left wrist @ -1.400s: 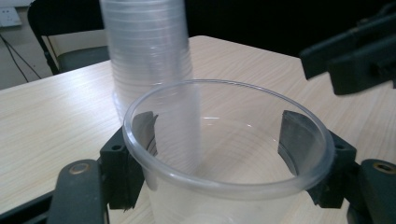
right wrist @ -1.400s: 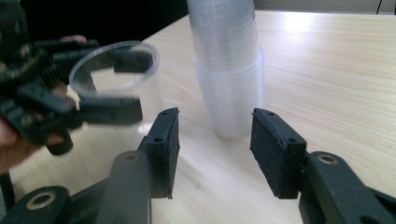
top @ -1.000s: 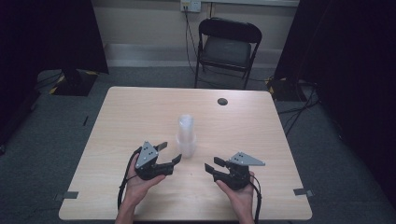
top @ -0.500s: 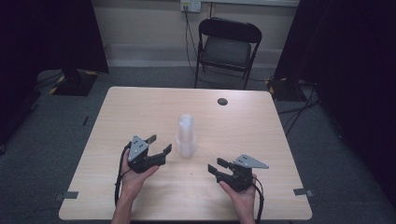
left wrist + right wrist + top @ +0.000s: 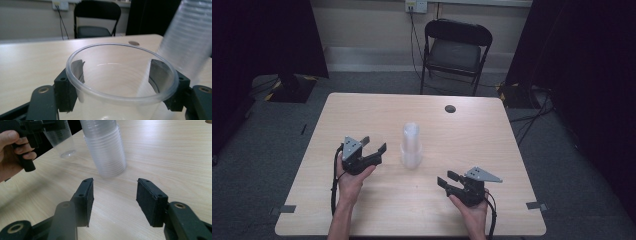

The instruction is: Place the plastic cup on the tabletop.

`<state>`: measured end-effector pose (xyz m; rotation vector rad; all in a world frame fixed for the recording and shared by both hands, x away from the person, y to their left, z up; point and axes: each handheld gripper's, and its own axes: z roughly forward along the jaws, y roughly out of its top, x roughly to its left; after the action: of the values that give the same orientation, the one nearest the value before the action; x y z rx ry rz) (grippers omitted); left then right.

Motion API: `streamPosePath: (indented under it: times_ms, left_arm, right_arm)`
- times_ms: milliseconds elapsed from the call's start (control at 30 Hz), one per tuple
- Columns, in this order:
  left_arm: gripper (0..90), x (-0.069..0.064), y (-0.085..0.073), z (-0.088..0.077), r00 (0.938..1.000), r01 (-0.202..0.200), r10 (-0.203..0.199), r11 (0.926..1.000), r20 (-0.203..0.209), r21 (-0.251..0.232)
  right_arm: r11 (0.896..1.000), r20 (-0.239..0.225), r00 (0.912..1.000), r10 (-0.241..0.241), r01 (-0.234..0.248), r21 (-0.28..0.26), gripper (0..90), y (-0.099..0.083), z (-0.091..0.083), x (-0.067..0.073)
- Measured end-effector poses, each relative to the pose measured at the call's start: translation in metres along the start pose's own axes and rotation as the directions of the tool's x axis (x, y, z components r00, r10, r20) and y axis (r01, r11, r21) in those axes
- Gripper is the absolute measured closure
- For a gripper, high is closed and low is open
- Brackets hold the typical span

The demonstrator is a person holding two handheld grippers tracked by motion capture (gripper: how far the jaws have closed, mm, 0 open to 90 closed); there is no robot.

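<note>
No legible text, label, brand, number or sign is found in any of the views. The surfaces of the clear cups, the tabletop, the folding chair and the black gripper bodies are seen to be unmarked. The wall outlet plate at the upper centre of the high view is too small for any marking to be read.

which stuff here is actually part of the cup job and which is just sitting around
Part of the job:
- single clear cup, gripped by the left gripper
- stack of clear cups, upright mid-table
- right gripper, fingers apart with nothing between them, pointing at the stack

Just lying about:
- small dark disc near the table's far edge
- folding chair behind the table
- wall outlet with cables
</note>
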<state>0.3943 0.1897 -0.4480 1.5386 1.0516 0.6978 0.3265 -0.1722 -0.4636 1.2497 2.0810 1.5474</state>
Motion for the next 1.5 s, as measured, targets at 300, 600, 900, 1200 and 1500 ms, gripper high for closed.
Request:
streamPosePath:
  times_ms: [300, 600, 900, 1200, 1500]
  left_arm:
    - [27.9, 0.004, 0.011, 0.016, 0.9997, -0.014, 0.015, 0.9997, -0.021, 0.018]
    - [27.7, 0.012, 0.010, 0.031, 0.9996, -0.009, 0.009, 0.9999, -0.027, 0.009]
    - [27.2, 0.022, -0.001, 0.044, 0.9995, 0.022, -0.020, 0.9974, -0.024, 0.069]
    - [26.8, 0.025, -0.010, 0.053, 0.9991, 0.031, -0.028, 0.9927, -0.033, 0.116]
    - [25.5, 0.020, -0.015, 0.057, 0.9991, -0.016, 0.023, 0.9801, -0.034, 0.198]
  right_arm:
    - [1.000, -0.003, 1.0000, 0.003, -0.003, -0.014, 46.0, -0.001, -0.002, 0.001]
    - [1.000, 0.026, 0.9996, 0.014, -0.014, 0.002, 44.2, -0.005, -0.005, 0.002]
    - [1.000, 0.009, 0.9996, 0.026, -0.026, -0.001, 44.3, -0.005, -0.006, 0.001]
    - [1.000, -0.004, 0.9998, 0.018, -0.018, 0.005, 44.3, -0.004, -0.001, 0.005]
    - [1.000, -0.023, 0.9997, 0.013, -0.013, -0.018, 44.1, -0.003, -0.002, 0.005]
